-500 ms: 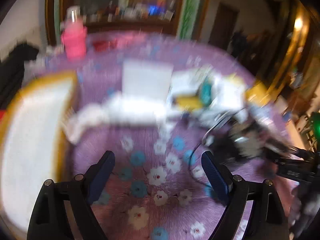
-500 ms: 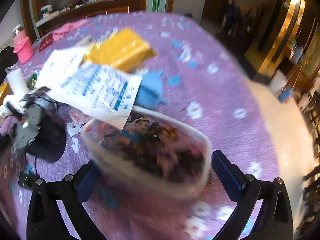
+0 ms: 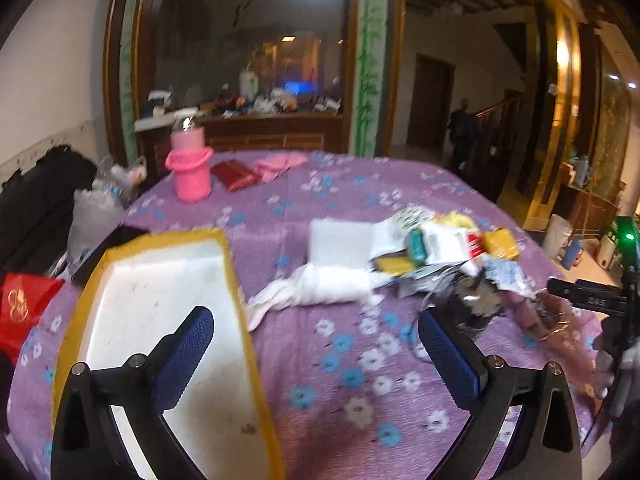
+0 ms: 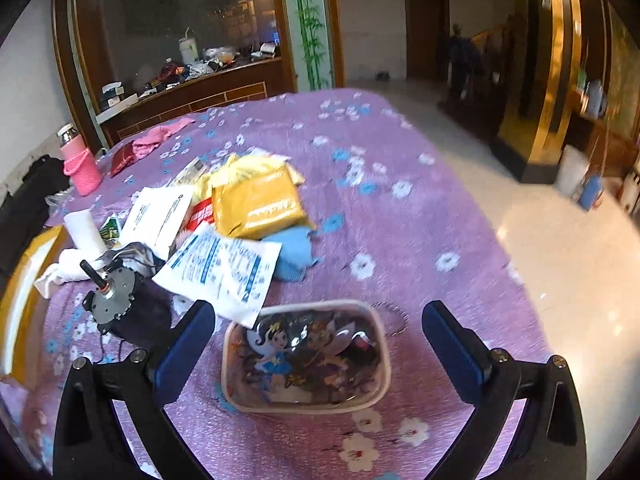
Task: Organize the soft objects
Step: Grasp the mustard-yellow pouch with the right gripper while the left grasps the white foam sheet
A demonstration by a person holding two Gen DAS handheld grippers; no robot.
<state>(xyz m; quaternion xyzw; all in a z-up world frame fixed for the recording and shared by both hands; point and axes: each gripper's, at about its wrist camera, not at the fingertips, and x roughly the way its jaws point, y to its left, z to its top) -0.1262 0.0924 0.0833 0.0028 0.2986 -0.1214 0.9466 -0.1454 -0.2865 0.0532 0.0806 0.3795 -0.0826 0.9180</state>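
My left gripper hangs open and holds nothing, above the purple flowered tablecloth. A rolled white cloth lies just ahead of it. To its left is a white tray with a yellow rim. My right gripper is open too. A clear soft pouch with cartoon fairies lies on the cloth between its jaws, with gaps on both sides. Beyond it are a blue cloth, a yellow packet and a white printed bag.
A grey motor sits on a dark pouch at the left of the pile. A pink bottle, a red packet and a pink cloth lie at the far side. A white foam block stands behind the white cloth.
Both grippers have pulled back and tilted up, so more of the room shows. The cartoon pouch now looks smaller and lower between the right jaws. Both stay open.
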